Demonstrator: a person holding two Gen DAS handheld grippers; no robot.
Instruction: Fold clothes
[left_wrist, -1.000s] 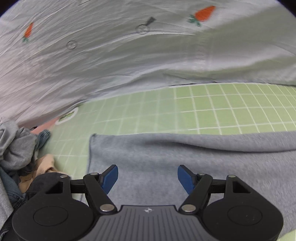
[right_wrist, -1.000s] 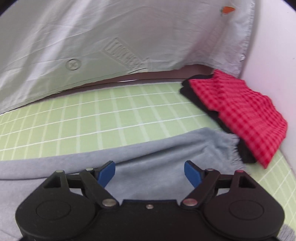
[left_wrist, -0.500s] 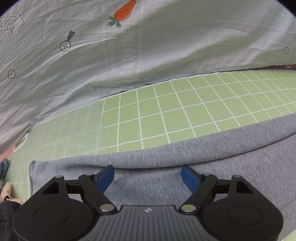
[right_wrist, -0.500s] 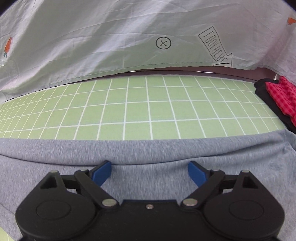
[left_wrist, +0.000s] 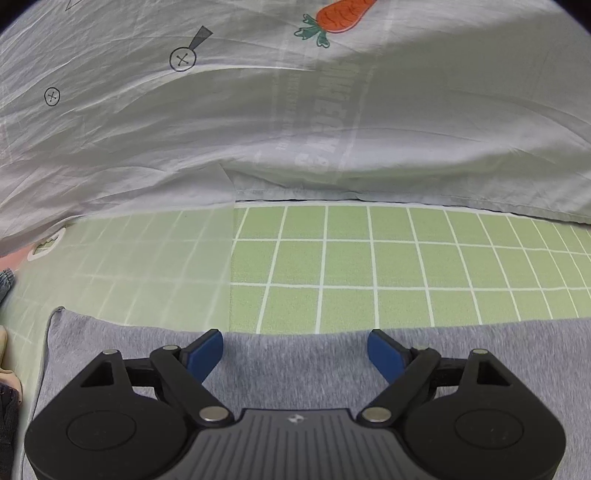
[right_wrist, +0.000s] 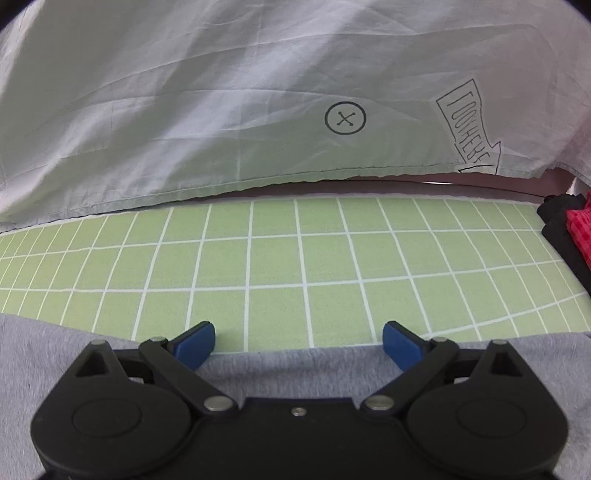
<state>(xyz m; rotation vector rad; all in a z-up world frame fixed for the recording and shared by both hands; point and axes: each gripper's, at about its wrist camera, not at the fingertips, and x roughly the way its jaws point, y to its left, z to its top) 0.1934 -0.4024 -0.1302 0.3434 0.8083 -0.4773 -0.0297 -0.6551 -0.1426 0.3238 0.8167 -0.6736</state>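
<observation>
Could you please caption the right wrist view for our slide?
Open right tool over grey garment edge on green grid mat.

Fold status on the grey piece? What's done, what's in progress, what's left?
Done: a red checked garment already sits folded on a black one at the mat's right edge. In hand: nothing gripped; the left gripper and right gripper are both open over the far edge of the grey garment, which lies flat. Left: grasping that edge and making the folds. More clothes wait at the left.

sheet (right_wrist: 184, 110) arrow print, "LOOK HERE", mirrored
</observation>
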